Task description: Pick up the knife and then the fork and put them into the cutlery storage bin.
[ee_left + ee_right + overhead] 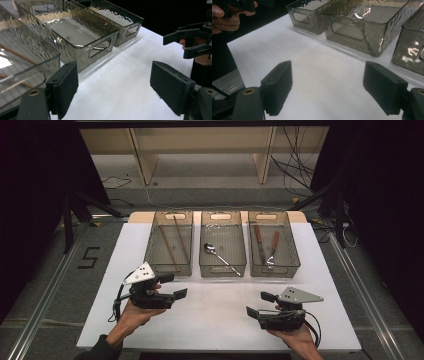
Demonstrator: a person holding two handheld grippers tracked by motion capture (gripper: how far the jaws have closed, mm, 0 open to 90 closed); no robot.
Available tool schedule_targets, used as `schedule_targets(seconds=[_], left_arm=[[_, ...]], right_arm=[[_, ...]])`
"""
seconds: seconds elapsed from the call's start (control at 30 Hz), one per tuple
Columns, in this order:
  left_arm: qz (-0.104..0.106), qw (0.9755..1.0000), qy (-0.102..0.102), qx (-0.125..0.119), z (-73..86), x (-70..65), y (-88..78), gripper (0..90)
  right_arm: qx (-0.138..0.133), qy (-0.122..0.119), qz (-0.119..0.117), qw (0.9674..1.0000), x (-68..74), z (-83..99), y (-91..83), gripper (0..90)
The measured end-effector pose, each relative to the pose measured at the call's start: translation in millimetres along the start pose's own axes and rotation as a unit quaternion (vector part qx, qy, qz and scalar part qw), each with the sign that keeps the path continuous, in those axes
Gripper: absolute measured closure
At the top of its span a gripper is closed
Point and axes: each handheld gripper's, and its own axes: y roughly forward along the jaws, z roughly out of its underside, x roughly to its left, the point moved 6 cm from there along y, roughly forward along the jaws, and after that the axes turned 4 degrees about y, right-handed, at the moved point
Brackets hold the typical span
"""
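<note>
Nearest me, I hold the left gripper [174,285] and the right gripper [254,304] low over the bare front of the white surface [215,320], each with jaws spread apart and nothing between them. Beyond them stand three clear bins side by side: the left bin [169,243] holds chopsticks [181,239], the middle bin [222,245] a spoon [218,256], and the right bin [273,245] a wooden-handled knife [259,245] and fork [272,251].
</note>
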Motion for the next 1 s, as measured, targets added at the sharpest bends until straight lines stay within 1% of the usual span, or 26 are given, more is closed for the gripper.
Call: schedule_targets(seconds=[0.07,0.17,0.23,0.33,0.4,0.43,0.47,0.53,0.8,0.97,1.0], left_arm=[[0.002,1.0000,0.001,-0.001,3.9,-1.7,-2.4,22.1],[-0.003,0.9999,0.013,0.003,9.3,-4.7,-5.3,21.4],[-0.005,1.0000,0.008,0.002,13.3,-6.5,-6.0,20.8],[-0.009,0.9999,0.011,0.009,20.0,-7.2,-6.7,19.9],[-0.007,1.0000,-0.001,0.007,23.2,-7.0,-7.4,19.8],[-0.009,0.9999,-0.002,0.006,24.7,-6.7,-7.2,19.8],[-0.011,0.9999,0.000,0.010,26.2,-6.7,-7.5,19.8],[-0.011,0.9999,-0.004,0.009,27.1,-6.9,-8.2,19.5],[-0.016,0.9998,0.001,0.009,27.6,-5.4,-8.9,19.4],[-0.019,0.9998,-0.003,0.003,27.0,-4.1,-9.2,19.3],[-0.020,0.9998,-0.001,0.005,27.1,-4.0,-8.9,19.2]], right_arm=[[0.000,-0.001,0.000,1.0000,0.4,0.3,0.3,24.4],[0.002,-0.002,-0.001,1.0000,0.9,1.0,1.2,24.4],[0.003,-0.002,-0.002,1.0000,1.1,1.4,1.7,24.4],[0.003,-0.002,-0.001,1.0000,0.9,1.5,1.6,24.4],[0.002,-0.004,-0.001,1.0000,0.5,1.2,1.4,24.4],[0.001,-0.003,-0.001,1.0000,0.3,1.2,1.4,24.4],[0.002,-0.004,0.000,1.0000,0.1,1.3,1.4,24.4],[0.003,-0.004,-0.001,1.0000,0.6,1.4,1.1,24.3],[0.002,-0.004,0.001,1.0000,0.4,1.5,1.3,24.3],[0.003,-0.004,0.000,1.0000,0.4,1.7,1.3,24.3],[0.003,-0.004,0.001,1.0000,0.4,1.7,1.3,24.3]])
